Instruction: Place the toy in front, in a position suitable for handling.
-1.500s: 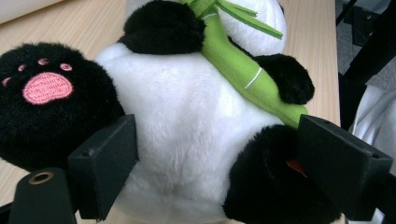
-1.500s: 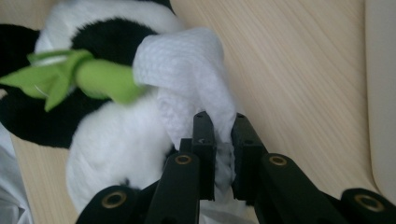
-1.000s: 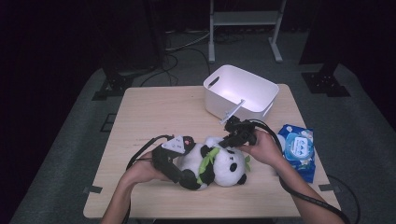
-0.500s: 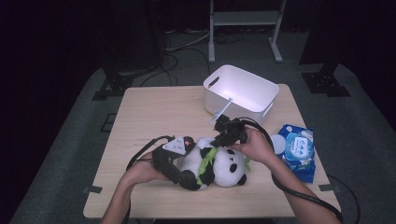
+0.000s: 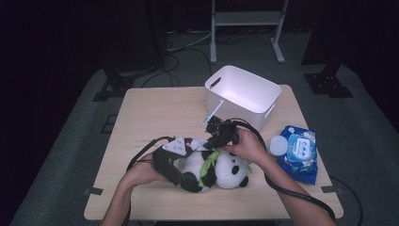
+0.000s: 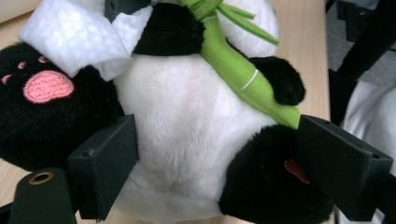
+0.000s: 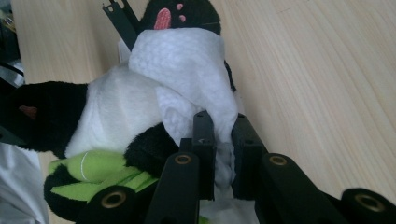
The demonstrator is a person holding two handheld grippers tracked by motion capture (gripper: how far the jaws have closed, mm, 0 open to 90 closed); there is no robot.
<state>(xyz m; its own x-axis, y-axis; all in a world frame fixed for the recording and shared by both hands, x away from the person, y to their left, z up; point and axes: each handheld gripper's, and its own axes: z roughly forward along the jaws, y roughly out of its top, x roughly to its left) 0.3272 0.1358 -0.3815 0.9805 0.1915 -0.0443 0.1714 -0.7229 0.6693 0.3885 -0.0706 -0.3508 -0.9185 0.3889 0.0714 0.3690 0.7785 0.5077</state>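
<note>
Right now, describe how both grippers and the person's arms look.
Left gripper: black body, two flat black rectangular jaws with small screw holes, a grey three-cornered plate on top, a black cable trailing back. Right gripper: black, brass-ringed holes near its jaws, thick black cable. Forearms bare, no sleeves.

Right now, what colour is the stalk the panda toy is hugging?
Bright green; the stalk on the panda toy shows best in the left gripper view.

The left claw (image 6: pixel 212 175) clamps the plush panda's (image 6: pixel 187 140) white belly; a white wipe (image 6: pixel 77 39) covers its paw.
</note>
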